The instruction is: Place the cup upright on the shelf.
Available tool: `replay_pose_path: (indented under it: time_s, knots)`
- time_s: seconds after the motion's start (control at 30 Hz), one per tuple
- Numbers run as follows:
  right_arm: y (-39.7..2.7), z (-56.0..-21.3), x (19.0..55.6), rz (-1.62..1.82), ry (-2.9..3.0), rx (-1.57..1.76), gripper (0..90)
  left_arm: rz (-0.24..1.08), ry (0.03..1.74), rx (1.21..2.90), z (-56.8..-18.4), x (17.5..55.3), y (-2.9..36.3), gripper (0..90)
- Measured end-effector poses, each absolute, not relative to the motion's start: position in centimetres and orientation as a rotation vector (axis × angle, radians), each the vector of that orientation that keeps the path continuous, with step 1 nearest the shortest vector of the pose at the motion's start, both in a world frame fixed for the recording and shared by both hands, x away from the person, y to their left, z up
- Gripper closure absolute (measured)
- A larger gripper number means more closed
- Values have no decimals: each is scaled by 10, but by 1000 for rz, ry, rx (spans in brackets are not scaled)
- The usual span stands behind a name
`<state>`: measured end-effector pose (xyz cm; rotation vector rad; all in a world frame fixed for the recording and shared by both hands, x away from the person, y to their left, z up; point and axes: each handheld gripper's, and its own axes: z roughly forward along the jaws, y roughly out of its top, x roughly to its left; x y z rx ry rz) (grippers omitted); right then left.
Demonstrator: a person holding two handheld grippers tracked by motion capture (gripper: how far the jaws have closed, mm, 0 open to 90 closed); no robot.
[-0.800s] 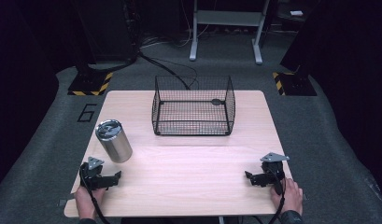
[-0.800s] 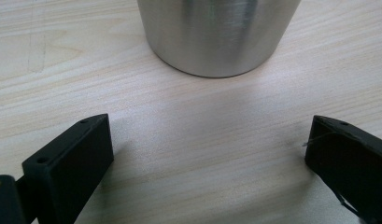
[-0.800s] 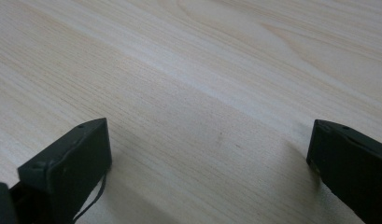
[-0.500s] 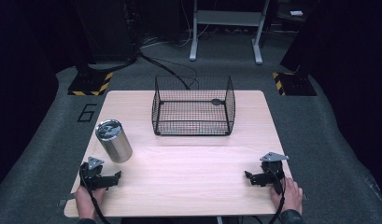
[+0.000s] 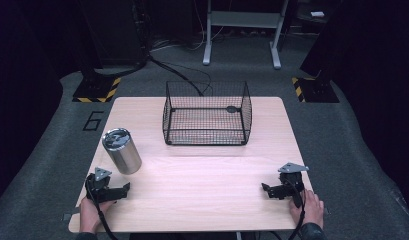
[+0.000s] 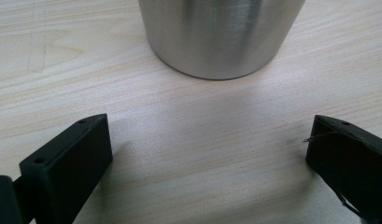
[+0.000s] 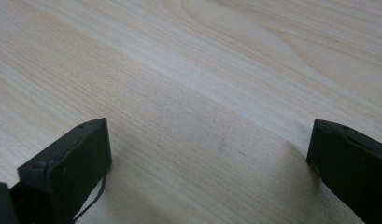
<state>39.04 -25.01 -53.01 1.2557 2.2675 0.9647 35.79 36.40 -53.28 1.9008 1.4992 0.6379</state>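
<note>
The tumbler (image 5: 122, 151) is standing upright on the tabletop (image 5: 202, 185) near its left edge, and a careless push from the left gripper (image 5: 123, 189) could be tipping or sliding the smooth metal before the fingers (image 6: 69, 161) close around it. Both grippers are resting low on the tabletop with fingers spread wide and empty; the tumbler is sitting just ahead of the left fingers, not yet between them, while the right gripper (image 5: 266, 189) is lying well apart, and the basket (image 5: 207, 120) is waiting farther back.
</note>
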Motion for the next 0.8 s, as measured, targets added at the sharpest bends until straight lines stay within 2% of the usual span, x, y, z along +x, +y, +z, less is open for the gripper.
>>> replay_pose_path:
  time_s: [0.47, 0.8]
  knots:
    - [-251, -530, 391, 967, 2273, 1249, 0, 635, 1500, 1896, -532, 358, 365, 2]
    - [-251, -530, 391, 968, 2276, 1246, 0, 659, 1484, 1804, -503, 360, 369, 0]
